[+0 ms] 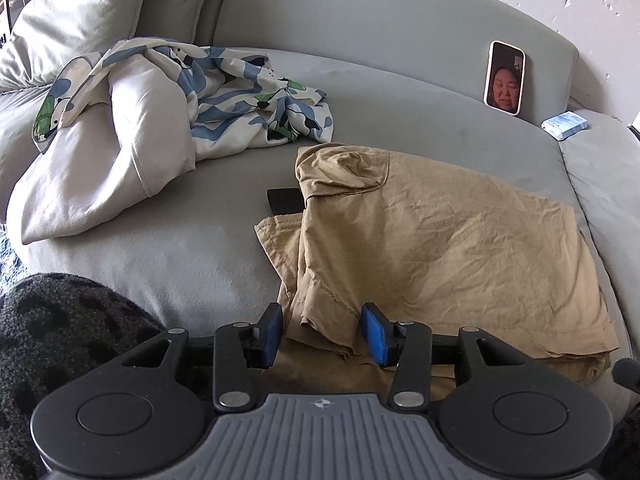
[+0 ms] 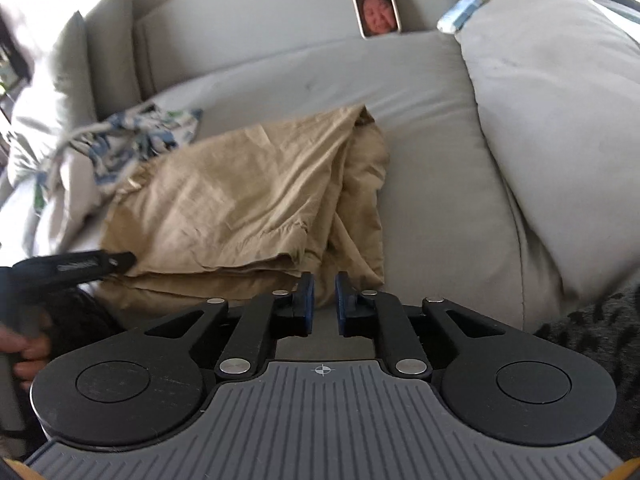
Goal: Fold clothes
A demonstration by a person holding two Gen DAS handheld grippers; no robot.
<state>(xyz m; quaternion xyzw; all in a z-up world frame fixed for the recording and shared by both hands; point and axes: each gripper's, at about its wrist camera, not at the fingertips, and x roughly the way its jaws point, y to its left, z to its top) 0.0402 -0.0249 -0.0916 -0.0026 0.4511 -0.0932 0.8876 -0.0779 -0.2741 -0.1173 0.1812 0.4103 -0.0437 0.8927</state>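
A tan garment (image 1: 440, 248) lies roughly folded and wrinkled on the grey sofa seat (image 1: 168, 264). Its near left flap hangs between the fingers of my left gripper (image 1: 324, 334), which is open, and the blue pads (image 1: 376, 334) do not press the cloth. In the right wrist view the same tan garment (image 2: 240, 200) spreads ahead and to the left. My right gripper (image 2: 324, 300) hovers at its near right corner, pads a narrow gap apart with nothing held. The left gripper's body (image 2: 80, 266) and a hand (image 2: 24, 354) show at that view's left edge.
A blue-patterned white garment (image 1: 240, 96) and a cream garment (image 1: 112, 160) are piled at the sofa's left. A black flat object (image 1: 285, 200) pokes from under the tan cloth. A phone (image 1: 505, 78) leans on the backrest beside a tissue pack (image 1: 565, 123). A grey cushion (image 2: 552, 120) lies to the right.
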